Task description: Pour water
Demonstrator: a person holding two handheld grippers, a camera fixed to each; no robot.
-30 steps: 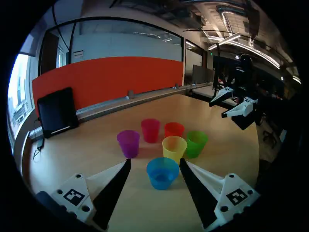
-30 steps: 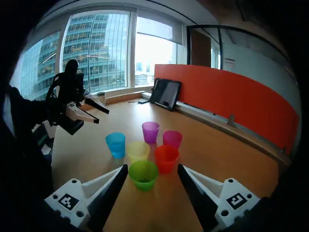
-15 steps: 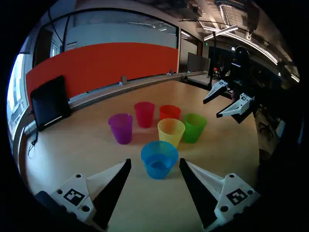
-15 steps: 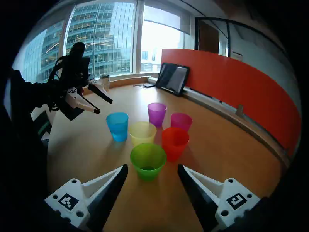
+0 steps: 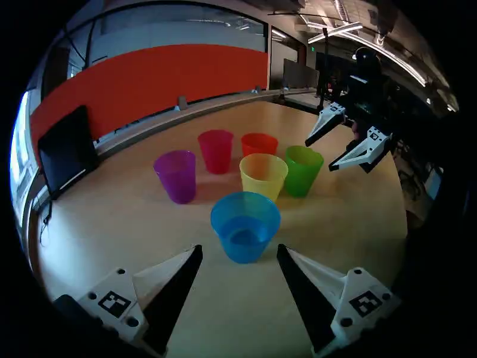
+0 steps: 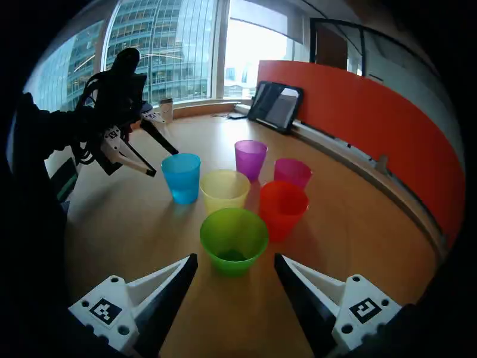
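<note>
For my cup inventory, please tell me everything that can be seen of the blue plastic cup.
The translucent blue plastic cup is a handleless tumbler, tapering from a wide round rim to a narrower base. It stands upright on the light wooden table, at the edge of a cluster of coloured cups, and seems to hold a little liquid. The open left tool sits just before it; its fingers appear not to touch it.

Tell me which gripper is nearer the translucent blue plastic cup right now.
Left. The left gripper has its open fingers just short of the translucent blue plastic cup. The right gripper is farther off, facing the green plastic cup.
</note>
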